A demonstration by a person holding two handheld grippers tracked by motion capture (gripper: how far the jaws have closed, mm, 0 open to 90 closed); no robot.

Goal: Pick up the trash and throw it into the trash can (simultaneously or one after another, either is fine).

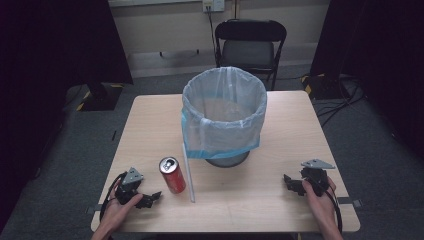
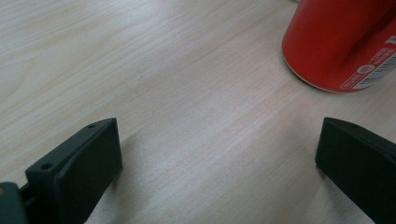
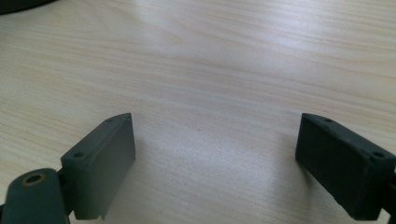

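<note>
With both the left gripper [image 1: 150, 198] and the right gripper [image 1: 292, 184] spread wide and empty, the upright red aluminium drink can [image 1: 172, 175] near the pale wooden surface's [image 1: 150, 125] front edge, just beside the left one, could topple if nudged off-centre.

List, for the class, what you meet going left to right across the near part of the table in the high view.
Left black two-jaw gripper → upright red drink can with silver top → thin white straw lying flat → right black two-jaw gripper.
</note>
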